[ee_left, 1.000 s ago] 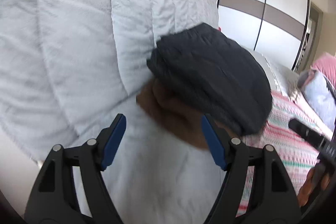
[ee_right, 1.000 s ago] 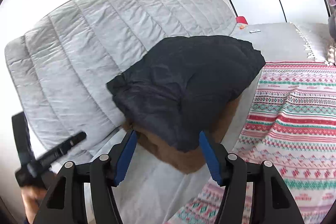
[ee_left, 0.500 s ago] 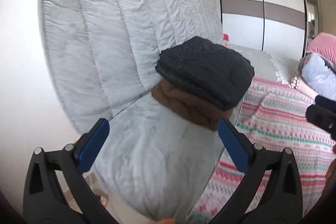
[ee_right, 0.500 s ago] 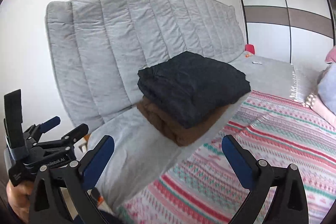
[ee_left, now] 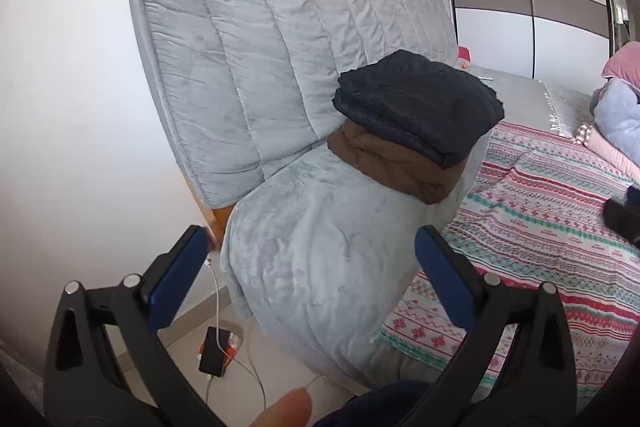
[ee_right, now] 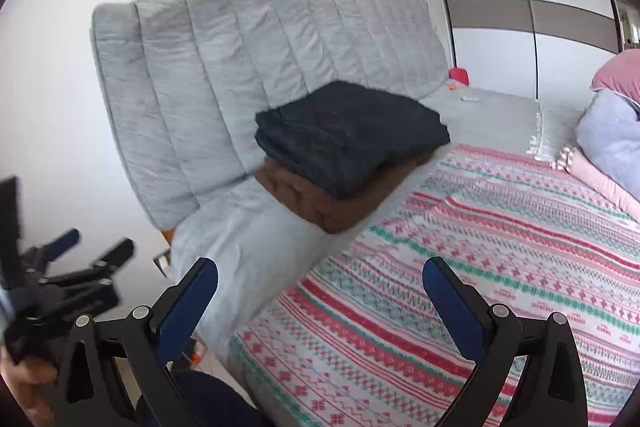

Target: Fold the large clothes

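Clothes sit folded in a two-high stack on the bed: a dark navy folded garment [ee_left: 420, 107] lies flat on top of a brown folded garment [ee_left: 396, 167], whose edges stick out beneath it on the near side. The stack rests on a pale grey plush blanket [ee_left: 320, 247] that covers the head end of the bed, just in front of the quilted grey headboard [ee_left: 272, 47] leaning against the white wall. Beside the stack, toward the foot, a striped red, green and white patterned bedspread [ee_right: 500, 247] covers the rest of the mattress. Both grippers are held back from the stack and touch nothing. The left gripper [ee_left: 312, 267] has its blue-padded fingers spread wide apart with only the grey blanket seen between them (no cloth in its grasp). The right gripper [ee_right: 320, 303] is likewise spread wide over the edge of the bedspread and holds nothing. A white sliding wardrobe [ee_right: 520, 7] with a grey band stands behind the bed, and a phone on a white cable [ee_left: 216, 347] lies on the floor by the bed's corner.
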{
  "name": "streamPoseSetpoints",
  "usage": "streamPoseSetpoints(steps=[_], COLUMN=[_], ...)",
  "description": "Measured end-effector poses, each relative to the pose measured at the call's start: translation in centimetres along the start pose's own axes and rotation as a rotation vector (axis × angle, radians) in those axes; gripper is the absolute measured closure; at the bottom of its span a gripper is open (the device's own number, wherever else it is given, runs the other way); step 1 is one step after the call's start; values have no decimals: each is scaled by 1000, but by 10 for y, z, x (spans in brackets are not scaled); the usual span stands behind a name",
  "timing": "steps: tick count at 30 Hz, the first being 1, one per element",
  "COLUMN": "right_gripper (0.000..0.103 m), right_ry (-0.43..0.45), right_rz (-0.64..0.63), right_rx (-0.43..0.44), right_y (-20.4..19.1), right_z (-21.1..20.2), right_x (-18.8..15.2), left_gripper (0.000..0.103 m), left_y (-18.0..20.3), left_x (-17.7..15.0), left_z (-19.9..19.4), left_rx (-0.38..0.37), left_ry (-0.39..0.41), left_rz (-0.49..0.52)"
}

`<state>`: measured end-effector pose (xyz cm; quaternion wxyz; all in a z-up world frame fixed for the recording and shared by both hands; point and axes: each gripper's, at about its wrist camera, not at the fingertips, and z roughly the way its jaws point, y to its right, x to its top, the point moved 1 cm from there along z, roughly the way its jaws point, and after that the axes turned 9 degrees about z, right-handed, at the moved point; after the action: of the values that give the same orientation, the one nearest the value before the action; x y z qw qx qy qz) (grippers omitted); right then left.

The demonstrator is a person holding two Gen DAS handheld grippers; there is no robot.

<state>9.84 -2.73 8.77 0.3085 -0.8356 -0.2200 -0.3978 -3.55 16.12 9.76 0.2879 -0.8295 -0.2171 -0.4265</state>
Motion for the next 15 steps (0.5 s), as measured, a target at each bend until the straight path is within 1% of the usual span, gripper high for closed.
streamPoseSetpoints(steps=[4, 6, 9, 15], right_gripper=[0, 0, 0, 0], right_ry=[-25, -33, -30, -5], right_rz=[4, 5, 5, -10], right_rx=[-1, -20, -8, -30], right_y=[8, 12, 16, 23], right_z=[6, 8, 7, 0], right_x=[-12, -17, -22, -22], left_gripper=[0, 0, 0, 0], left_y=[12, 21, 35, 51], left_x=[-7, -10, -10, -7], left_z=[-8, -9, -11, -15], left_rx=[-6, -26, -46, -30], left_ry=[-13, -22, -23, -13], left_rz=[12, 37, 77, 77])
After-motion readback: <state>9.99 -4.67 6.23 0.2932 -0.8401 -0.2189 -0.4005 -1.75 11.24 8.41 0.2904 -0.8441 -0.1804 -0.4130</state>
